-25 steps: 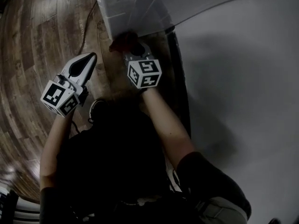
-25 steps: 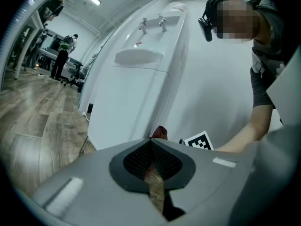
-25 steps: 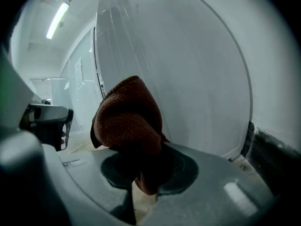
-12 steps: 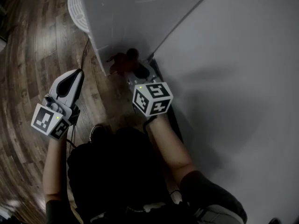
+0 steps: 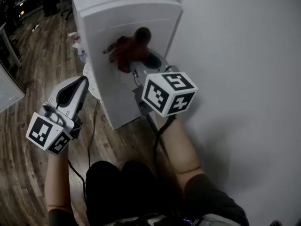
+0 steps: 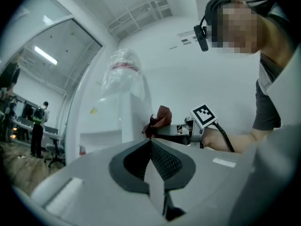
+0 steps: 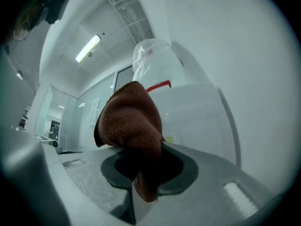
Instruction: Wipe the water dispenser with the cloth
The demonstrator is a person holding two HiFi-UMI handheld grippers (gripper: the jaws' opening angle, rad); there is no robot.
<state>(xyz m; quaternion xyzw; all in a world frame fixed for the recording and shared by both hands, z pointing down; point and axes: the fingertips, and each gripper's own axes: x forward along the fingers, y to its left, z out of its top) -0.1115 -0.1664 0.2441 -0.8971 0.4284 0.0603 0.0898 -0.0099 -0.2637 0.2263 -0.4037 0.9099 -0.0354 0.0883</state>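
Observation:
The white water dispenser point(image 5: 123, 41) stands against the wall, with a plastic-wrapped bottle point(image 6: 121, 76) on top. My right gripper point(image 5: 136, 62) is shut on a reddish-brown cloth point(image 5: 130, 47) and holds it against the dispenser's side panel, high up. In the right gripper view the cloth point(image 7: 131, 126) bunches out of the shut jaws, with the dispenser point(image 7: 197, 107) just behind it. My left gripper point(image 5: 77, 86) hangs left of the dispenser, shut, with nothing in it. The left gripper view shows the cloth point(image 6: 160, 117) and the right gripper point(image 6: 186, 130) beside the dispenser point(image 6: 127, 117).
A plain white wall point(image 5: 240, 79) runs along the right. Wooden floor point(image 5: 28, 173) lies below, with a dark cable point(image 5: 91, 126) trailing on it. A white basket point(image 5: 91, 79) sits at the dispenser's foot. Desks and people stand far off at the left.
The view has risen from the dispenser's base to its upper body. My right gripper has carried the cloth up the side panel. The left gripper has stayed low at the left.

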